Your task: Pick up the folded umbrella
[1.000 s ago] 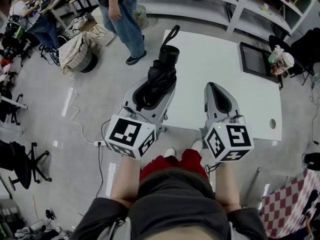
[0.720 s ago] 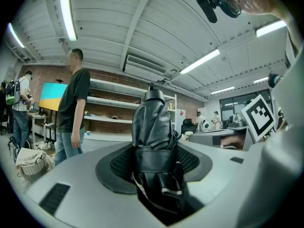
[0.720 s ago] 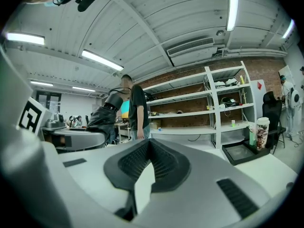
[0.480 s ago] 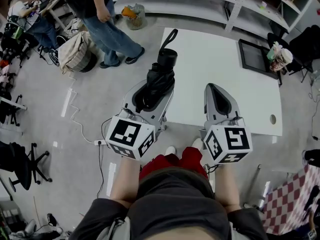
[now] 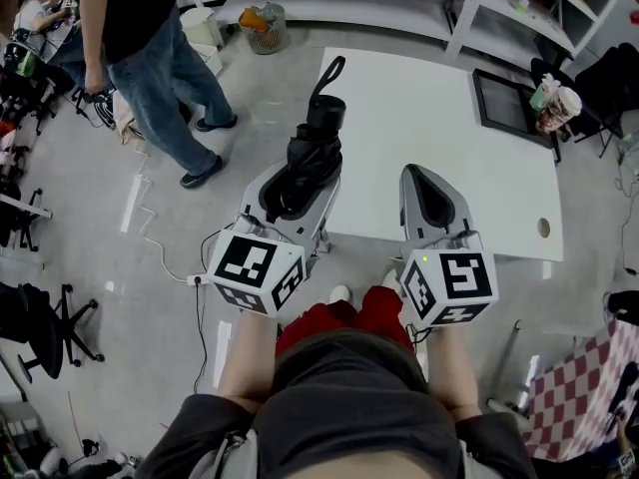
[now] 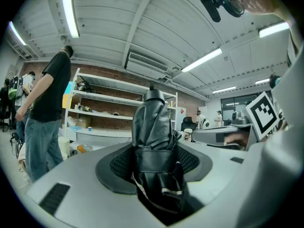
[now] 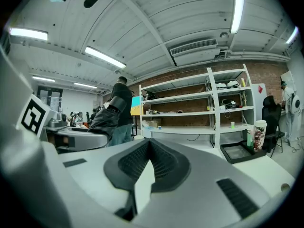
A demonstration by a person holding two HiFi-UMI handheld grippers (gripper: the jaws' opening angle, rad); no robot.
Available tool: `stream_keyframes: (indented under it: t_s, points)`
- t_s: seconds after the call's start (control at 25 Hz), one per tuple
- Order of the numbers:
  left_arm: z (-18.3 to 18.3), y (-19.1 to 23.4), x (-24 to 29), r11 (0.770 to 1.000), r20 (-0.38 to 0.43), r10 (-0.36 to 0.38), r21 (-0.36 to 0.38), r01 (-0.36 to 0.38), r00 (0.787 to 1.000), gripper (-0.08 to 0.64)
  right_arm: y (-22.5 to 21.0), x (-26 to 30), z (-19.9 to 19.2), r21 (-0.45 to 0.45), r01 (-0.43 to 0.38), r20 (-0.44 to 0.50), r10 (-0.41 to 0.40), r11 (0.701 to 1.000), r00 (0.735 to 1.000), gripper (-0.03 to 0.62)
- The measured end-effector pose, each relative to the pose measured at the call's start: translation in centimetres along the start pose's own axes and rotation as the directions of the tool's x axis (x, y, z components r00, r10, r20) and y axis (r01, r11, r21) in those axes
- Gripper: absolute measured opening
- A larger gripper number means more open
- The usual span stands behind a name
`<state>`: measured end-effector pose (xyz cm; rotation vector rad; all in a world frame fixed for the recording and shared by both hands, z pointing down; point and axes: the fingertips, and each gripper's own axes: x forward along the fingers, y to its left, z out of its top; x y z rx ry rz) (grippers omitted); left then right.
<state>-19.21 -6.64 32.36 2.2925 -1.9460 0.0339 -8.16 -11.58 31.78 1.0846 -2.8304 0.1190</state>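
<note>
Here, white table (image 5: 449,148) on grey floor (image 5: 80,218); folded umbrella (image 5: 312,148) tight in left hand-held gripper (image 5: 300,190); right hand-held gripper (image 5: 417,180) closed, empty.

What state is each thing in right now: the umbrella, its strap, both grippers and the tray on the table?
Folded umbrella: folded and wrapped shut, clamped between jaws, handle end pointing away from the person.
Wrist strap: loose loop, stretched out beyond the handle.
Left gripper: shut on the folded umbrella.
Right gripper: jaw tips together, nothing between them.
Black tray: lying flat on the white table, looks empty.
</note>
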Motion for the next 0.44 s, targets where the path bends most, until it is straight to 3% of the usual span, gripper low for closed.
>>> stream_keyframes:
  t_s: [0.44]
  points:
    - [-0.2, -0.6, -0.8, 1.000, -0.010, 0.007, 0.008, -0.007, 1.000, 0.229, 0.0, -1.4, 0.8, 0.014, 0.000, 0.041, 0.000, 1.000, 0.999, 0.018]
